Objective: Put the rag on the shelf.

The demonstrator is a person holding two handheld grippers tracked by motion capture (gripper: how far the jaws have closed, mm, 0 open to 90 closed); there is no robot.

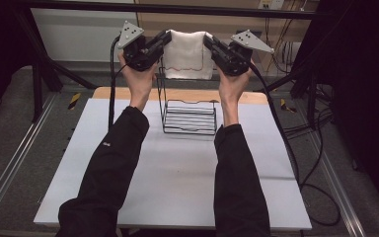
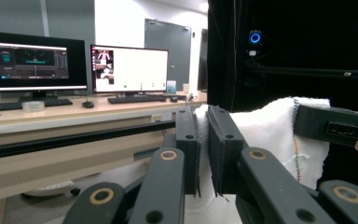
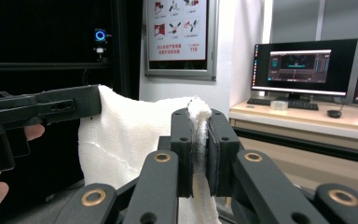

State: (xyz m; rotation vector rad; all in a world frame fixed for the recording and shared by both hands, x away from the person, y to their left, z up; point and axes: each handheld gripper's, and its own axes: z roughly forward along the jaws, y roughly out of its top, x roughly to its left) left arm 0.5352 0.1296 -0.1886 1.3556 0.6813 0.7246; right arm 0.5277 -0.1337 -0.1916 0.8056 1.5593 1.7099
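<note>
Left gripper point(image 1: 165, 37) and right gripper point(image 1: 208, 40) clenching towel point(image 1: 187, 54) top corners, stretching it flat above wire rack point(image 1: 188, 116) at bench point(image 1: 177, 173) 12 o'clock, probably for draping.

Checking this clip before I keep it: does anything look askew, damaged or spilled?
Nothing stands out. The towel hangs flat between the left gripper and right gripper, each shut on a top corner, above the upright wire rack.

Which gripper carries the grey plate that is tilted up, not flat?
The left gripper: its grey three-cornered plate stands steeply tilted; the right gripper's plate lies flatter.
</note>
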